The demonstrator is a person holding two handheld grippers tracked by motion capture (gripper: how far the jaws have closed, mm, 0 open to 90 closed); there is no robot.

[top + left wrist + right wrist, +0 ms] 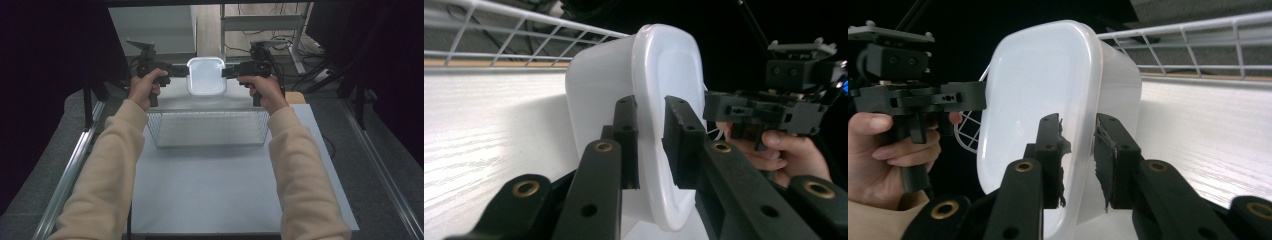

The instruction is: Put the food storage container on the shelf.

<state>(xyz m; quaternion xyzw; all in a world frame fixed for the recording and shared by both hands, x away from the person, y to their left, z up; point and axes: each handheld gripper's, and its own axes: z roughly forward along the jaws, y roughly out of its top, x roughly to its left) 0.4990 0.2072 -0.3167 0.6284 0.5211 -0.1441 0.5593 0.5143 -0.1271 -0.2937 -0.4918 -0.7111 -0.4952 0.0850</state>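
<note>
Seen from above: two cream-sleeved forearms reaching forward over a pale, matte table (225,190). Held up between the two grippers, above the far side of a wire basket (207,129), a translucent white plastic container (206,75) with rounded corners and a smooth, glossy lid.

Left gripper (175,70), black and blocky, gripped in the left hand (144,89), clamped on the container's left edge. In the left gripper view, black jaws with brass-coloured rivets closed to a narrow gap around the lid's rim (659,125), one jaw on the lid face, the other against the container wall.

Right gripper (232,71), in the right hand (265,92), clamped on the opposite edge. In the right gripper view, jaws with ragged, torn-looking black pads pinching the rim (1080,140) in the same way.

Basket of thin white wire in a square grid, rectangular, standing on the table just below the container. Beyond the table, a pale wood-grain surface (484,130), bright under the light.
</note>
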